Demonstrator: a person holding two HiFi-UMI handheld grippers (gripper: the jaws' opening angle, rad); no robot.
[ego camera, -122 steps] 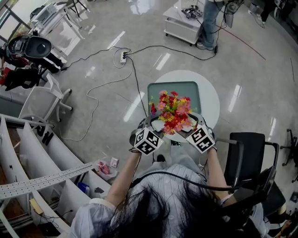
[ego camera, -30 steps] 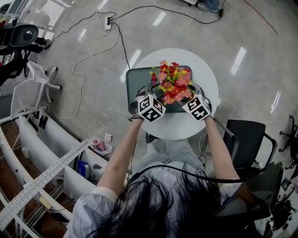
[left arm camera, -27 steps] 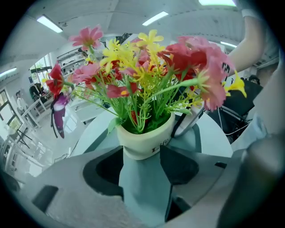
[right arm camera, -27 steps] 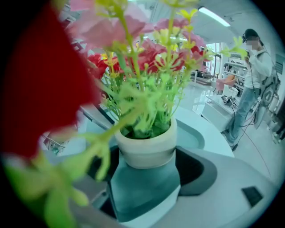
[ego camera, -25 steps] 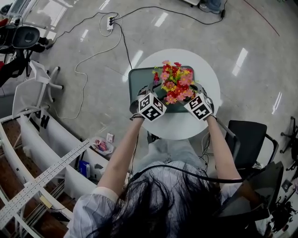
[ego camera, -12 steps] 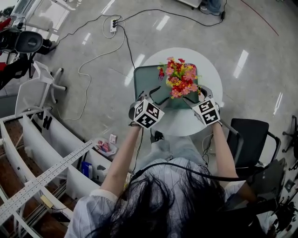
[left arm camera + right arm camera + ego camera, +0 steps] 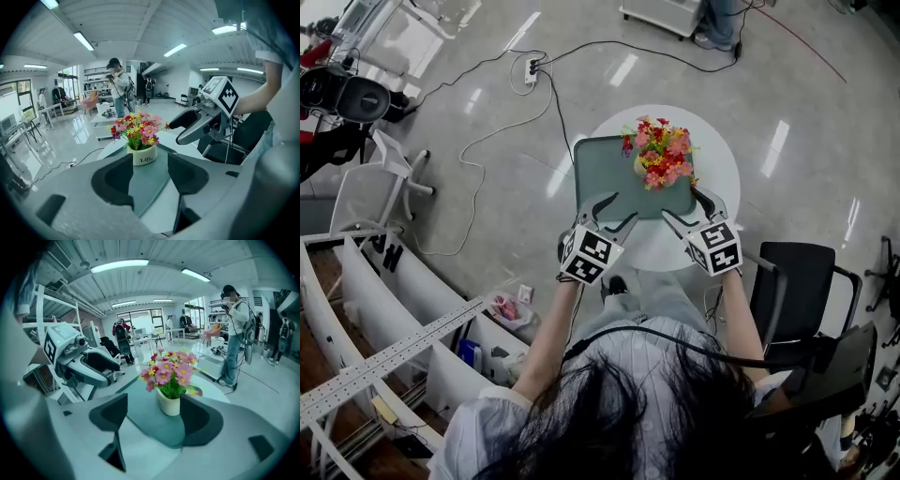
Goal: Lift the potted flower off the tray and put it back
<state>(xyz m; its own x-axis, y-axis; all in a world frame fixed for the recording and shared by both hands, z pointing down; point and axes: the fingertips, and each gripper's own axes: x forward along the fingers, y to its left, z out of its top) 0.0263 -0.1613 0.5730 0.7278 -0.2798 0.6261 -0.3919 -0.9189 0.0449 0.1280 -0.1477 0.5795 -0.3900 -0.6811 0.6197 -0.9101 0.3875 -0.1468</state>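
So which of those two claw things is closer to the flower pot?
The right gripper: the potted flower stands on that side of the tray, farther from the left gripper.

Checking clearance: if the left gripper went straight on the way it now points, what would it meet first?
Most likely the potted flower: its white pot stands on the tray, centred ahead between the open jaws of the left gripper. Depth is unclear, so it might skim the tray first.

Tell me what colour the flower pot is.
The pot is creamy white; the left gripper view shows it best.
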